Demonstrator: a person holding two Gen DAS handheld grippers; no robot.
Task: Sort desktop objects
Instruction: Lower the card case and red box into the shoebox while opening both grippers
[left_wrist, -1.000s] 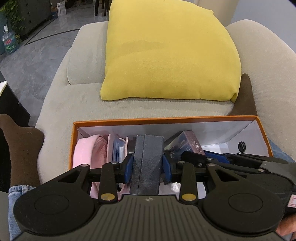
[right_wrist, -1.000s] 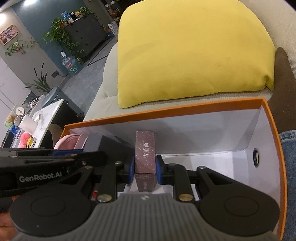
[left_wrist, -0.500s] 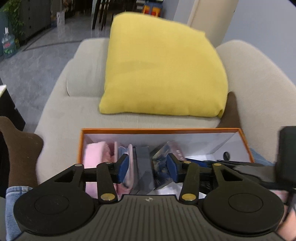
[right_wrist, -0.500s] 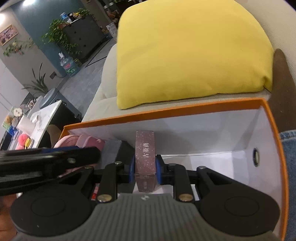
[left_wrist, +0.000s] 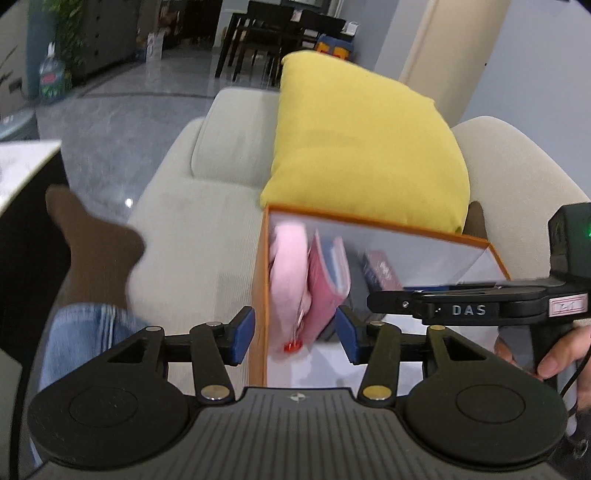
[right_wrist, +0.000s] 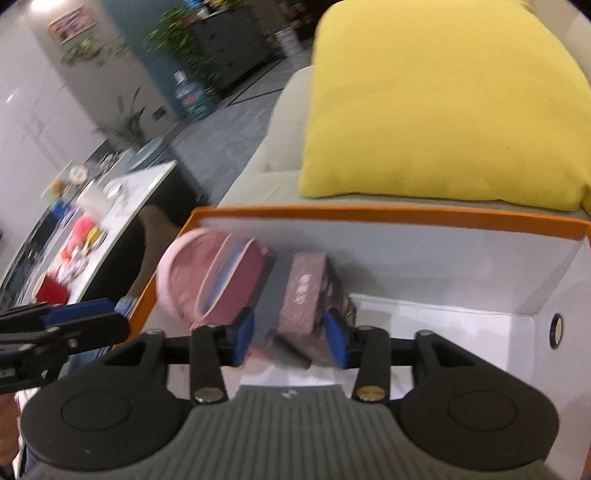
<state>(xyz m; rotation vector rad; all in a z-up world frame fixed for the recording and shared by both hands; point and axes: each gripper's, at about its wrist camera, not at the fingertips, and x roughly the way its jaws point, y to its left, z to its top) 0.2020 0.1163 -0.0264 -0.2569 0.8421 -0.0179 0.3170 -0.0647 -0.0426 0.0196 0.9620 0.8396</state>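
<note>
An orange box (left_wrist: 388, 226) (right_wrist: 369, 214) with a white inside lies on the sofa. Packed at its left end are a pink pouch (left_wrist: 288, 258) (right_wrist: 181, 273), a red-pink case (left_wrist: 328, 269) (right_wrist: 229, 280), a dark grey box (right_wrist: 275, 295) and a mauve patterned box (left_wrist: 382, 271) (right_wrist: 304, 291) leaning on it. My right gripper (right_wrist: 290, 339) (left_wrist: 443, 306) straddles the mauve box; its jaws are opening and the pads are off it. My left gripper (left_wrist: 294, 335) (right_wrist: 66, 325) hovers over the box's left wall, jaws opening, holding nothing.
A yellow cushion (left_wrist: 365, 147) (right_wrist: 443, 103) rests on the beige sofa (left_wrist: 192, 229) behind the box. A leg in jeans (left_wrist: 81, 332) with a brown sock (left_wrist: 96, 243) lies left of it. A white table (right_wrist: 122, 199) with small items stands farther left. A hand (left_wrist: 554, 363) holds the right gripper.
My left gripper let go of the dark grey box and drew back to the left. My right gripper opened off the mauve box, which now leans on the grey box.
</note>
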